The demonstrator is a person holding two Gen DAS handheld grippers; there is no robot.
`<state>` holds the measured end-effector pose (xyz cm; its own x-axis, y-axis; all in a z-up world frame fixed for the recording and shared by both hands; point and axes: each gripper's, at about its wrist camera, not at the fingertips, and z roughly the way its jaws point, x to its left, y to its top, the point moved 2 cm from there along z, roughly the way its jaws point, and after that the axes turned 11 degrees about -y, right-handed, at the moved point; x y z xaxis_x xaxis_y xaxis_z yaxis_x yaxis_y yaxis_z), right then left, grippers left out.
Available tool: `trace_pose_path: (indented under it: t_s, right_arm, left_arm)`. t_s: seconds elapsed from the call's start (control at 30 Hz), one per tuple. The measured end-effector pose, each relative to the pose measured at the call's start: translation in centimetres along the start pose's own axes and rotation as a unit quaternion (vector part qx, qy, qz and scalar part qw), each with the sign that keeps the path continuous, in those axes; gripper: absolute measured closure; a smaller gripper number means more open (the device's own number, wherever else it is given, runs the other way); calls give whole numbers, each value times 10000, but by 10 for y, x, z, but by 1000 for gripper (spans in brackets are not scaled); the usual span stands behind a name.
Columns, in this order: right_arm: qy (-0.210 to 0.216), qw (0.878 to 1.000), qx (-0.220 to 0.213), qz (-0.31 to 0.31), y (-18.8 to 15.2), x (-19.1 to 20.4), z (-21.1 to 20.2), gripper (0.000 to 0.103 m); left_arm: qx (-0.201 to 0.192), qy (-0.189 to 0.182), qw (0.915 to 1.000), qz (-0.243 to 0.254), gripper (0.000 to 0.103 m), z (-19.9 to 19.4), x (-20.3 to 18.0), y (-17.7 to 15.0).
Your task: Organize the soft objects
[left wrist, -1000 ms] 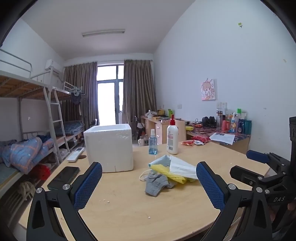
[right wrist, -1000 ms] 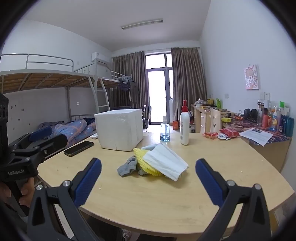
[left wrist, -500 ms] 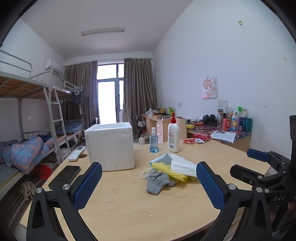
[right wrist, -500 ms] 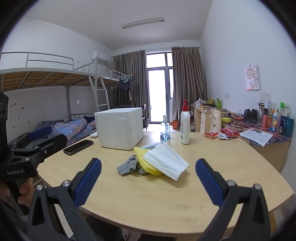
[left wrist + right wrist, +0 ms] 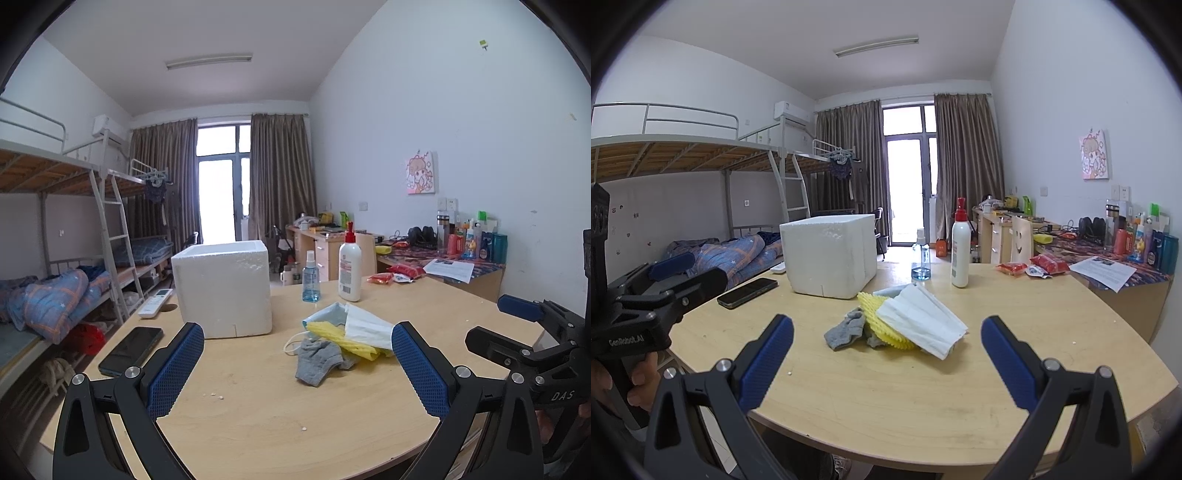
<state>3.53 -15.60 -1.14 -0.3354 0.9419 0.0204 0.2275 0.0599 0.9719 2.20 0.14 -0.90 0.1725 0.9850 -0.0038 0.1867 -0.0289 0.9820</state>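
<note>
A small pile of soft things lies mid-table: a grey sock (image 5: 317, 360) (image 5: 846, 329), a yellow foam net (image 5: 345, 339) (image 5: 882, 325) and a white face mask (image 5: 365, 326) (image 5: 921, 319) on top. A white foam box (image 5: 223, 288) (image 5: 829, 253) stands behind it to the left. My left gripper (image 5: 297, 363) is open and empty, held above the table's near edge short of the pile. My right gripper (image 5: 886, 356) is open and empty, also short of the pile. Each gripper shows at the edge of the other's view.
A white pump bottle (image 5: 349, 269) (image 5: 960, 254) and a small blue spray bottle (image 5: 310, 280) (image 5: 921, 262) stand behind the pile. A black phone (image 5: 131, 349) (image 5: 748, 291) and a white remote (image 5: 155, 302) lie left of the box. Red snack packets (image 5: 1039, 264) lie at the far right.
Both views have shifted only slightly; the pile sits a little closer in the left wrist view. Both grippers stay open and nothing on the table has moved.
</note>
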Motion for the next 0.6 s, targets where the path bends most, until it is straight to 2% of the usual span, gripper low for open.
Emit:
trace_pose_path:
  t_s: [0.6]
  right_arm:
    - [8,10000,-17,-16,-1,0,2,0]
  left_arm:
    - [28,-4,10000,-32,1,0,6,1]
